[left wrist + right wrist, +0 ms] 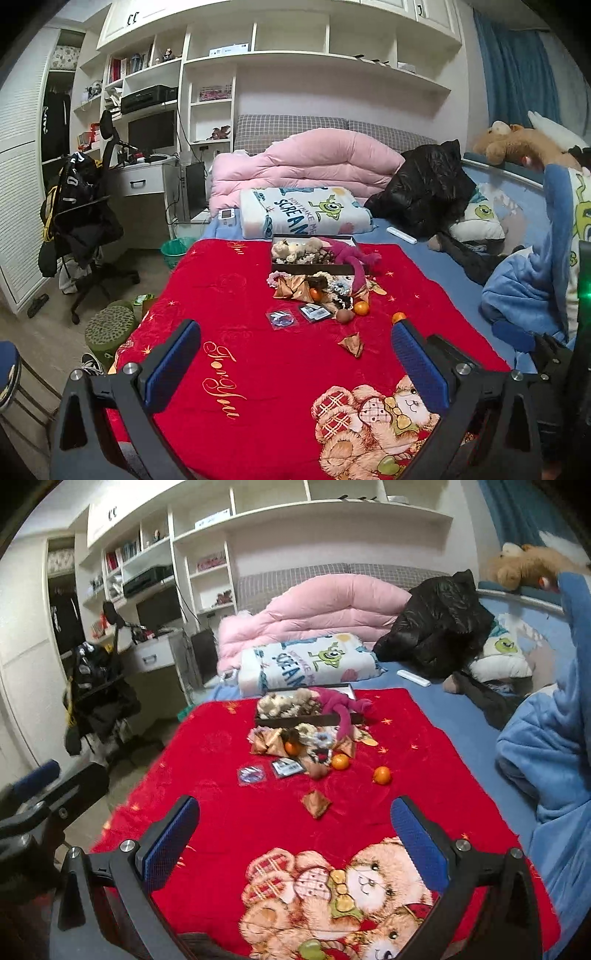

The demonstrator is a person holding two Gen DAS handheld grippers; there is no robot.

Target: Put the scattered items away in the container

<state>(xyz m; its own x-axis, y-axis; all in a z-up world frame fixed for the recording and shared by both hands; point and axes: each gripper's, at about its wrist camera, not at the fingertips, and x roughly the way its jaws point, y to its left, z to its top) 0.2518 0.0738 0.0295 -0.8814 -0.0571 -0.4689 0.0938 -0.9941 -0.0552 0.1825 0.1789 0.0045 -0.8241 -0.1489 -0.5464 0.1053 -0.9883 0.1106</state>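
Note:
A dark shallow box sits on the red blanket, holding plush toys and a purple plush hanging over its front rim. In front of it lie gold wrapped packets, oranges, a brown egg-like item, a dark card, a clear packet and a lone gold packet. My left gripper and right gripper are open and empty, well short of the items.
Behind the box lie a printed pillow, a pink duvet and a black jacket. A desk chair and green bin stand left of the bed. Blue bedding lies to the right.

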